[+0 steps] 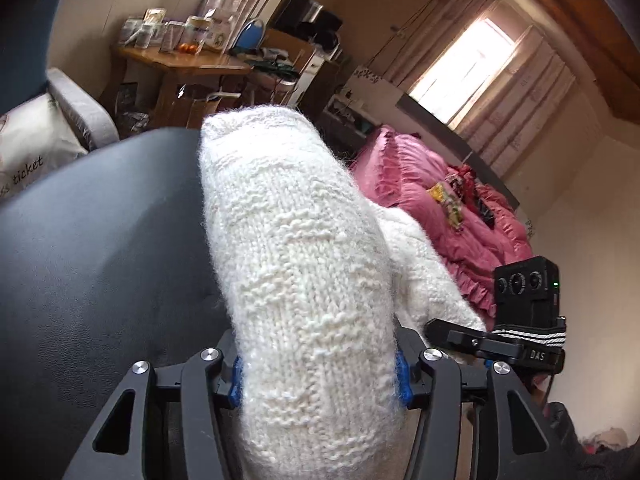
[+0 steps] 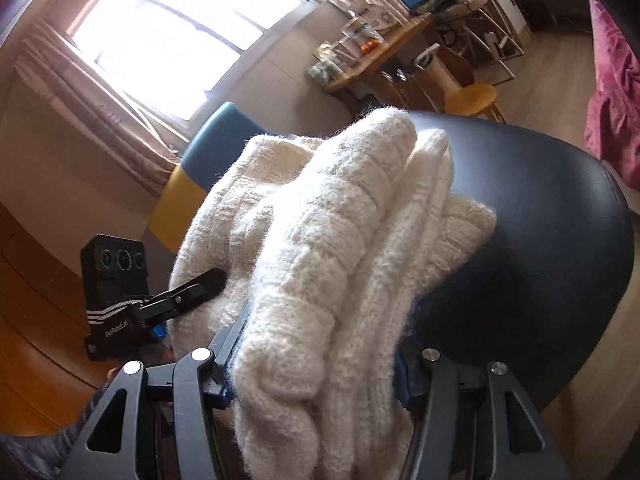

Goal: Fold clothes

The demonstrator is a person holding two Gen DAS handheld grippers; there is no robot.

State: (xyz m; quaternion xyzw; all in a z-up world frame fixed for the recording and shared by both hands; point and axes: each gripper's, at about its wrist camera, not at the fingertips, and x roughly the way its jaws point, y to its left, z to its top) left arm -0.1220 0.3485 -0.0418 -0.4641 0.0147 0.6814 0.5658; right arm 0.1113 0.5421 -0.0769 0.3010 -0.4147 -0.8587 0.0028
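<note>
Cream chunky-knit wool sweater (image 1: 304, 248) bunched in several layers over the dark navy leather seat (image 1: 100, 240), near edge lifted. L gripper (image 1: 320, 380) jaws clamped on a thick roll of knit; R gripper (image 2: 316, 380) jaws clamped on a bulkier layered wad. Judged soft, floppy, stretchy, light-to-mid weight, grippy fuzz, not fragile; best held at edges/folds w/ a deep bite. Containers: clear boxes on far wooden table (image 1: 180, 60), contents too small to tell.

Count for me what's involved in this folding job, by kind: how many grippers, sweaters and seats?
Hand-held grippers: 2, the left hand-held gripper and the right hand-held gripper, both clamped on knit
White sweater: 1
Black seat: 1
Total: 4
</note>
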